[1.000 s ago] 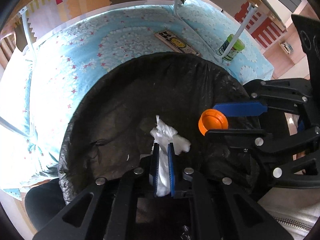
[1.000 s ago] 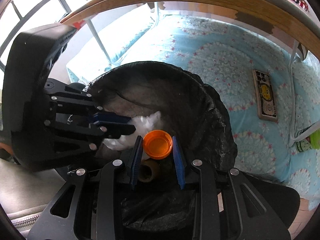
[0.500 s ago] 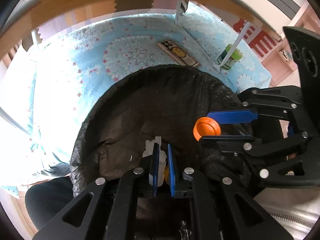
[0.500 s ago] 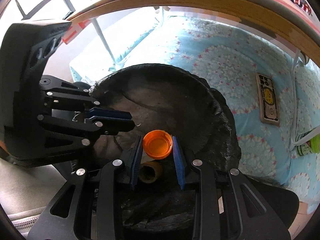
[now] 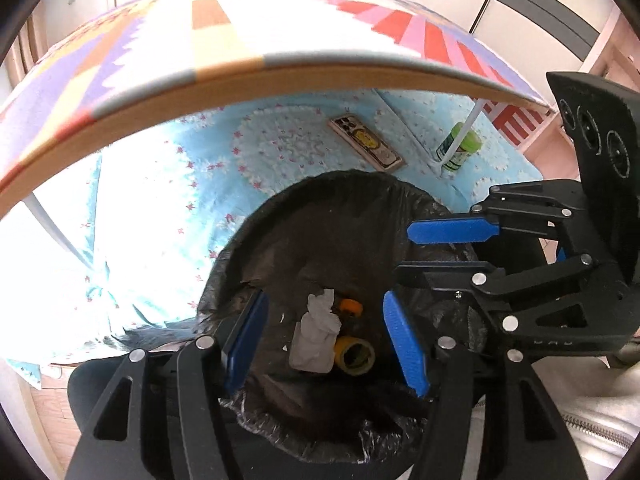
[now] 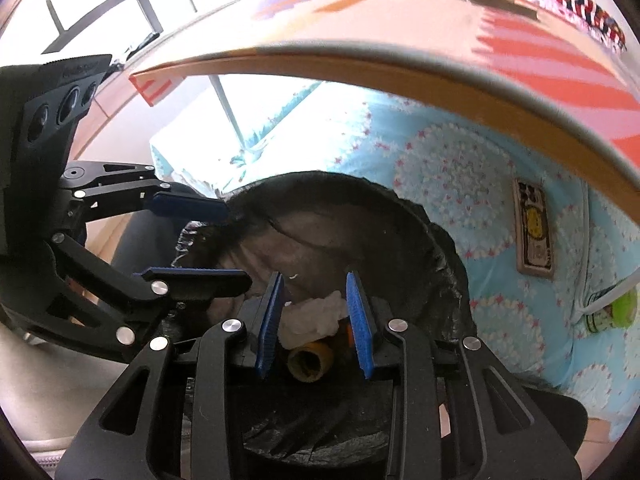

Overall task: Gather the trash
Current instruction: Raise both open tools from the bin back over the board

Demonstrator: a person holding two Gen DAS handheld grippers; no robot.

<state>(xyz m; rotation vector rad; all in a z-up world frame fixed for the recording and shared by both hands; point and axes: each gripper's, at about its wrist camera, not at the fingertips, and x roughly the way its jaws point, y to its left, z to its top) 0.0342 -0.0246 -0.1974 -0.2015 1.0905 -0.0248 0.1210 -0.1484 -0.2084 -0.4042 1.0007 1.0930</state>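
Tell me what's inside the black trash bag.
Inside the black trash bag lie a crumpled white tissue, a yellow tape roll and an orange cap. The tissue covers whatever is beneath it.

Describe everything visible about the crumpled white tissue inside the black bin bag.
The crumpled white tissue is a soft, wrinkled paper wad lying loose at the bottom of the black plastic bin bag. It looks elongated and lumpy. A yellow tape roll lies against one side, and an orange cap sits close by. Neither gripper touches it.
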